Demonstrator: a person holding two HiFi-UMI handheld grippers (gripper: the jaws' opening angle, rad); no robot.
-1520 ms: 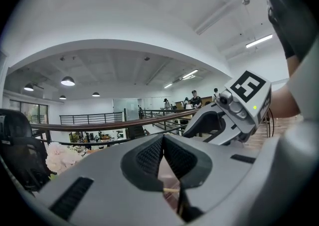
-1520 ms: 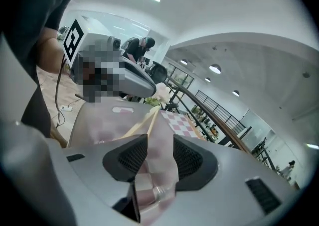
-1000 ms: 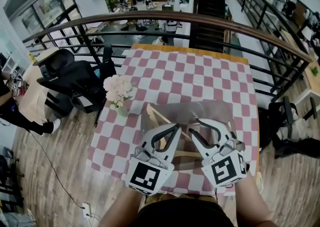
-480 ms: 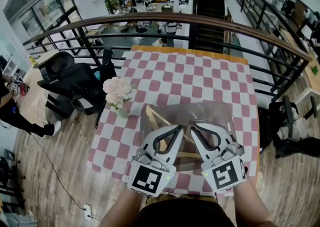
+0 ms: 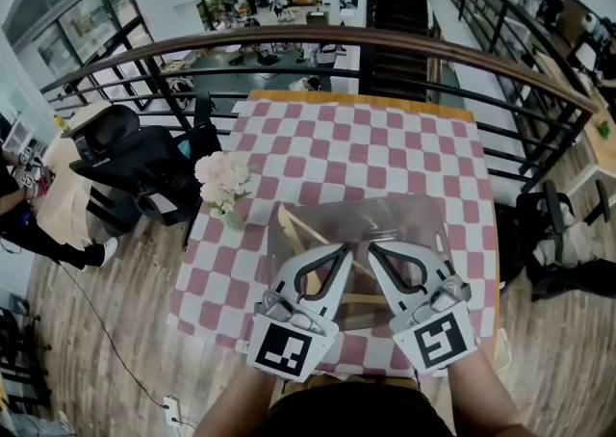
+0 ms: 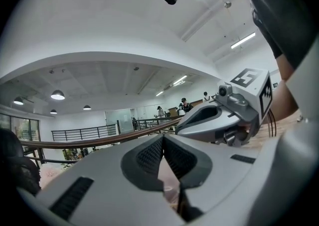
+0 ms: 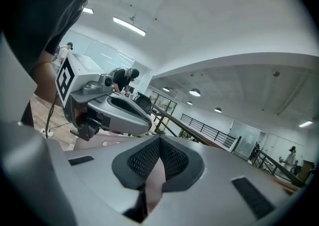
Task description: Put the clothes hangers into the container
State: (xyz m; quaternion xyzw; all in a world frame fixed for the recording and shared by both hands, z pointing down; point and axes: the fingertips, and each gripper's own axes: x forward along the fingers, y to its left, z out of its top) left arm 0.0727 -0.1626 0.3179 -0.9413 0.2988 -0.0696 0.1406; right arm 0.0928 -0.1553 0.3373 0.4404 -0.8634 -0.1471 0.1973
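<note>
Right gripper (image 5: 376, 250) jaws have closed fully since a second ago, empty | wooden hanger (image 5: 300, 227) lies in clear container (image 5: 416, 216) beneath both fingertips | left gripper (image 5: 339, 250) likewise closed on nothing | next, judged: confirm hanger sits flat before lifting away.

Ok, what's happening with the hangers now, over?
Left hand-held gripper shut, empty. Right hand-held gripper shut, empty. Wooden hanger in clear container. Nothing in the way.

Pale smooth wooden hanger (image 5: 303, 228) in a clear glossy plastic container (image 5: 416, 218), on matt checked tablecloth (image 5: 366, 146)
</note>
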